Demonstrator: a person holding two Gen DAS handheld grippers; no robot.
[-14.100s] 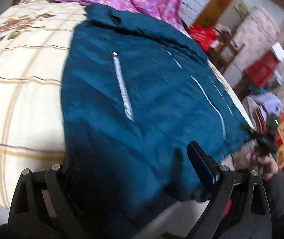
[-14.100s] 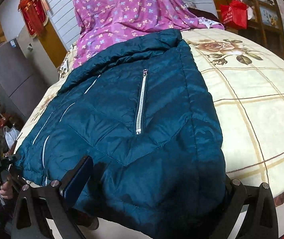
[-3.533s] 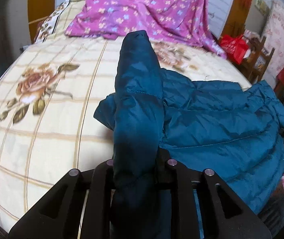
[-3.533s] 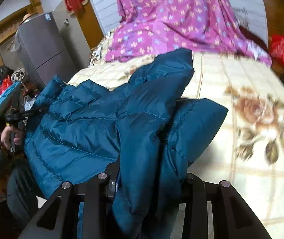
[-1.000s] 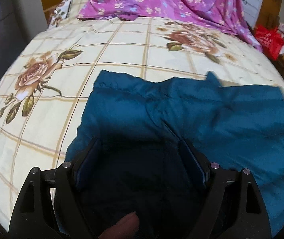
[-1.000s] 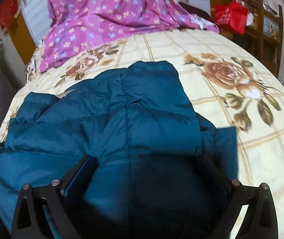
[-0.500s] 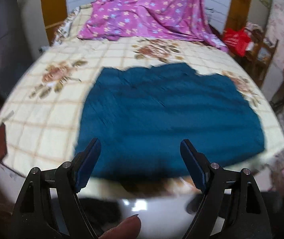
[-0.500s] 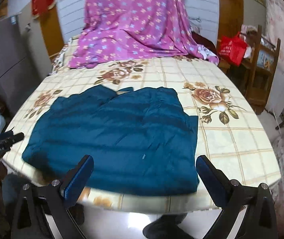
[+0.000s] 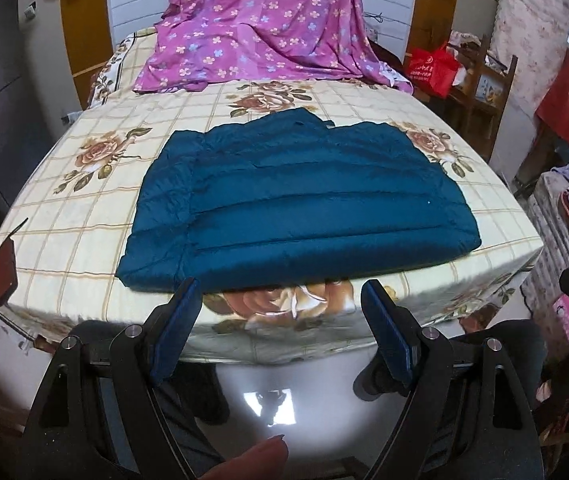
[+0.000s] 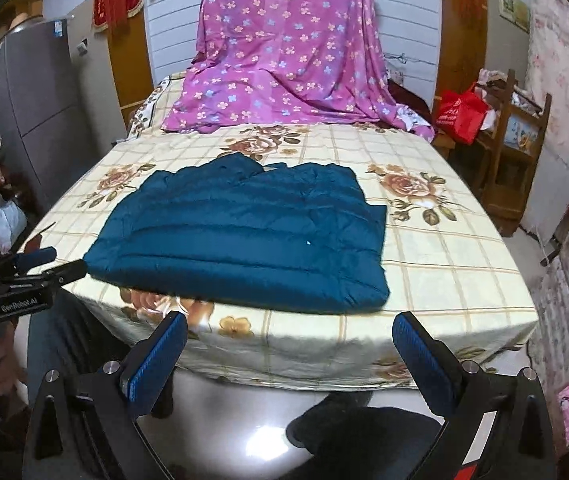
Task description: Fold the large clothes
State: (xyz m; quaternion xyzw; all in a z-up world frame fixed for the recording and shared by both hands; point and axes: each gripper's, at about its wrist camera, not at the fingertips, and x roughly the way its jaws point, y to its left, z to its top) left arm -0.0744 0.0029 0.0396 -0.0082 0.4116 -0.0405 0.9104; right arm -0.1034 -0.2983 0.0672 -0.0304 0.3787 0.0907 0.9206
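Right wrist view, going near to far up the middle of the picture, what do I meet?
Right gripper → near edge of the bed → folded blue jacket → purple floral sheet.

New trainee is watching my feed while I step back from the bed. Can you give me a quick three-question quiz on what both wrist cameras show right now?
1. True or false: the left gripper grips the jacket.
2. Multiple choice: where does the jacket lie? A) on the floor B) flat on the bed, near its front edge C) over the purple sheet
3. Fill in: the right gripper has its jaws ____.

Key:
1. False; its jaws are wide apart, short of the bed.
2. B
3. open, with nothing between them
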